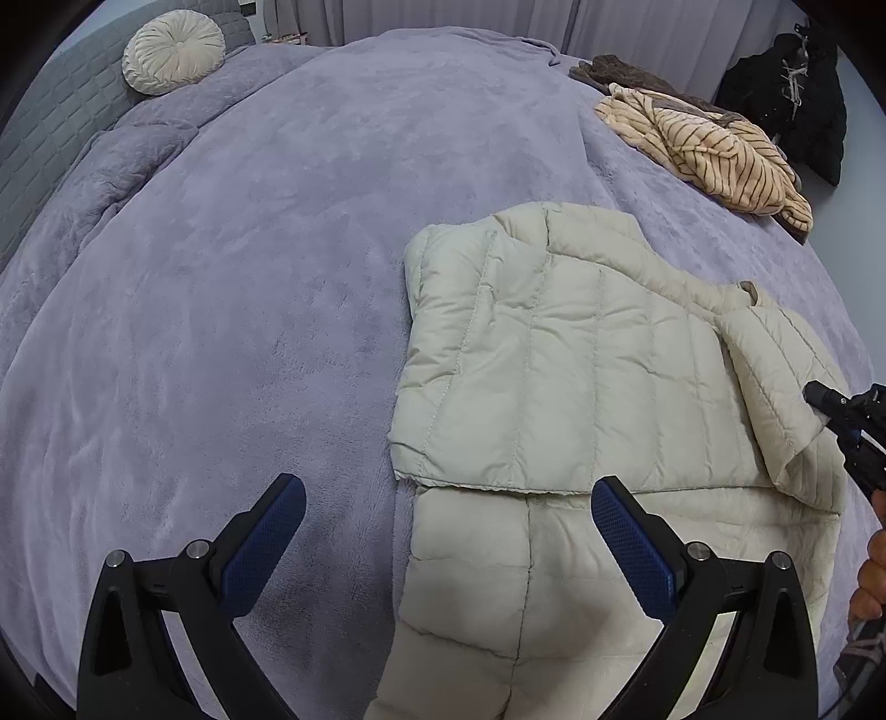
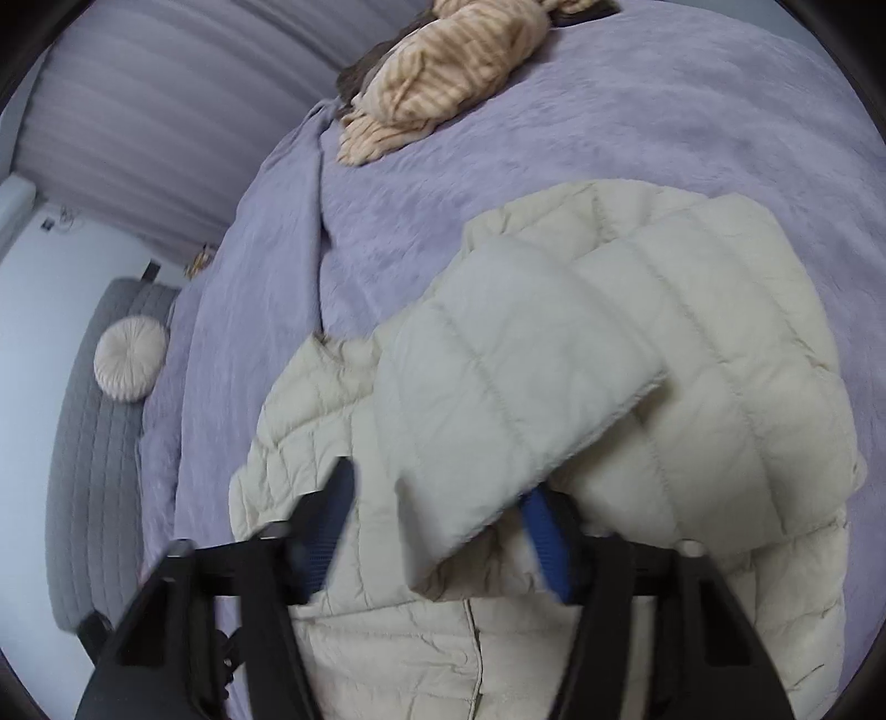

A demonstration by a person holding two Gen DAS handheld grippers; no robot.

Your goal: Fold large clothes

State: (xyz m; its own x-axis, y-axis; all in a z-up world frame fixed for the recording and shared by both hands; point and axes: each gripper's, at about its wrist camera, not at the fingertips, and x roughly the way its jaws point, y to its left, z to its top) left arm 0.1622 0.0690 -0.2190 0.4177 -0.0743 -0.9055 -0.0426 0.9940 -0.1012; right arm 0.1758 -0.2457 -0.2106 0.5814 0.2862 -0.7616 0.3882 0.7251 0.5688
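The cream puffer jacket [image 1: 531, 399] lies partly folded on the near right part of the bed [image 1: 249, 277]. The left hand-held gripper [image 1: 448, 520] hangs spread wide and empty above its lower edge. The right hand-held gripper [image 2: 443, 531] has its fingers apart around the sleeve [image 2: 515, 399], not visibly pinching it; the slippery, puffy sleeve could spring back and undo the fold. The bed wears a soft lilac fleece blanket, with a round cushion [image 1: 174, 50] by the grey headboard, striped clothes [image 1: 714, 149] heaped at the far edge, curtains behind
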